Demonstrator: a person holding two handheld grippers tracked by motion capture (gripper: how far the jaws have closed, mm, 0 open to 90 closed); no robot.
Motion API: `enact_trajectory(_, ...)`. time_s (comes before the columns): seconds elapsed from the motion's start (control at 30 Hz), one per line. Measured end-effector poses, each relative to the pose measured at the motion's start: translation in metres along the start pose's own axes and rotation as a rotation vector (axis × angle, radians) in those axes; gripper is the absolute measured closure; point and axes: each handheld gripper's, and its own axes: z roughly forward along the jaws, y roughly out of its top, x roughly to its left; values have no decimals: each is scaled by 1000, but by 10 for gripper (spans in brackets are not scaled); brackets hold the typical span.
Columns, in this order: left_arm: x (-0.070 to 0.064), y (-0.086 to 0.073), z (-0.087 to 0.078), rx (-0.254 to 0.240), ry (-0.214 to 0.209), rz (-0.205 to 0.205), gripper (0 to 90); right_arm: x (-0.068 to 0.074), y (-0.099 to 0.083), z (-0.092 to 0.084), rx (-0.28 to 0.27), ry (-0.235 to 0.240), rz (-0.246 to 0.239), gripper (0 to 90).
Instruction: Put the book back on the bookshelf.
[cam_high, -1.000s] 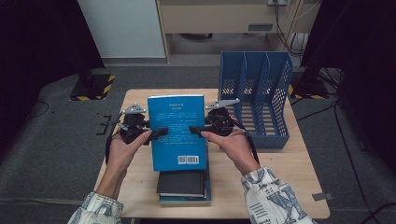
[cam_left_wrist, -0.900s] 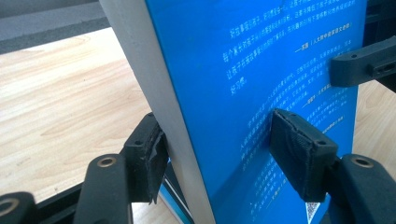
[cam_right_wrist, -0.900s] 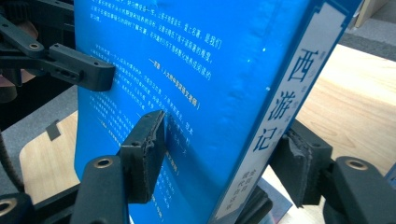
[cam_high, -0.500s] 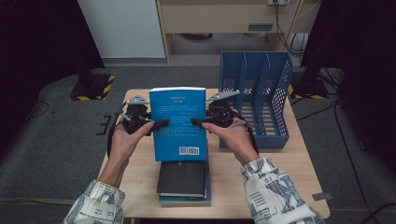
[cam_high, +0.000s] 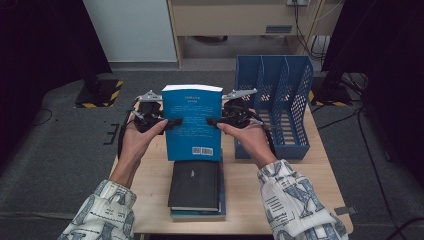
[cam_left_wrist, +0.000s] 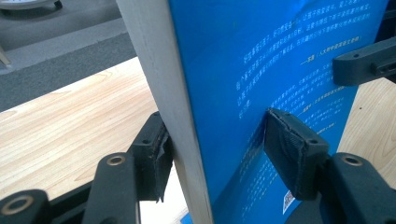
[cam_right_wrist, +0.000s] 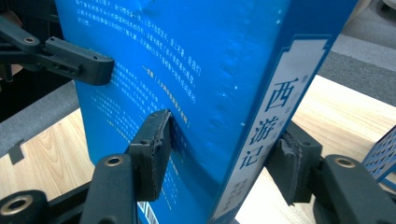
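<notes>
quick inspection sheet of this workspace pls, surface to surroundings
surface: wooden table, bare at its right front
job's things: blue book held upright off the table, back cover with barcode facing the person
clutter: stack of books at the front; blue file rack on the right
grippers: left hand-held gripper and right hand-held gripper clamp the book's opposite edges; jaws have just been closing
cables: black cable at the left wrist; cables on the far floor
surroundings: grey carpet, white panel
</notes>
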Motion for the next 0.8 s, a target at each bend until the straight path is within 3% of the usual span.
enact_trajectory(0.17,-3,-4,-6,-1,3,7,425,4,-1,-3,-6,8,-10,449)
enact_trajectory(0.37,-15,-14,-20,-19,10,24,424,19,-4,-12,-18,9,-47,456)
enact_trajectory(0.57,-31,-25,-31,-51,17,49,399,39,-20,-28,-49,4,-88,471)
enact_trajectory(0.8,-32,-29,-30,-81,17,47,361,45,-25,-32,-59,-4,-118,479)
